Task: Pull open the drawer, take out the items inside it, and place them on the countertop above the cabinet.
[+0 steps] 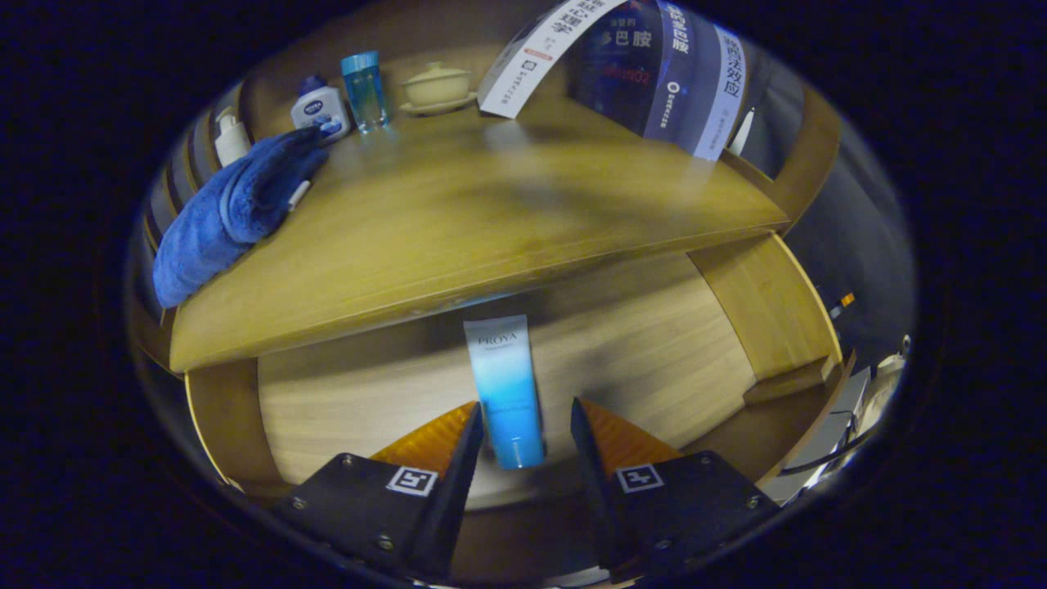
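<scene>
Gripper [523, 417] angled down into the open drawer [654, 343], fingers spread wide, gripping nothing. Blue tube [505, 391] lies flat on the drawer floor, cap end between the fingertips, untouched. Countertop [458, 221] above the tube carries a blue towel [233, 209].

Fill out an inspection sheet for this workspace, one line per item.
Surface: wooden countertop above the open drawer.
Job's things: blue tube lying in the drawer, cap end between the fingers.
Clutter: blue towel, white bottle, pump bottle, clear blue bottle, lidded cup on a saucer, books, all on the countertop.
Grippers: gripper open, fingers either side of the tube, not pressing it.
Cables: dark cable beyond the drawer's side.
Surroundings: dim, unclear.
</scene>
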`<state>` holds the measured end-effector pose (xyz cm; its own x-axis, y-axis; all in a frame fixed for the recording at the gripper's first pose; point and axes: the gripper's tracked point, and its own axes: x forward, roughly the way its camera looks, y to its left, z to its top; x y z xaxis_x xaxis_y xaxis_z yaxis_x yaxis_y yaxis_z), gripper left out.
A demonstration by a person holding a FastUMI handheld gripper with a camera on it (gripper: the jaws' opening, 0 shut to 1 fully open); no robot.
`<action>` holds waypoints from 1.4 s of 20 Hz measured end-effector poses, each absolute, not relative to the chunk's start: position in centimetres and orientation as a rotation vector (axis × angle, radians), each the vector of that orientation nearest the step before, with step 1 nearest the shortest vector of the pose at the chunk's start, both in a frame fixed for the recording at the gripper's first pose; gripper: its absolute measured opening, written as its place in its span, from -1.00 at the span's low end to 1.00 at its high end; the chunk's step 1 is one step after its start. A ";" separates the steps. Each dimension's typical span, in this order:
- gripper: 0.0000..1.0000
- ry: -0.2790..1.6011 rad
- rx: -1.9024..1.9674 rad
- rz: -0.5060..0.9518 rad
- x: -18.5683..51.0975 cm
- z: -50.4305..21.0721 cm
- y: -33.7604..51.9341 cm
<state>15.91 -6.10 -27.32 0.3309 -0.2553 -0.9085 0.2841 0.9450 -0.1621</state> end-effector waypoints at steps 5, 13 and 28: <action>0.29 1.227 0.038 -0.323 15.9 -28.9 -5.9; 0.29 1.328 0.040 -0.298 15.0 -30.3 -5.6; -0.23 1.269 -0.010 -0.328 16.2 -29.4 -6.7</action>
<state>16.16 -6.72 -29.44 0.2571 -0.2468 -0.9343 0.2363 0.9535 -0.1869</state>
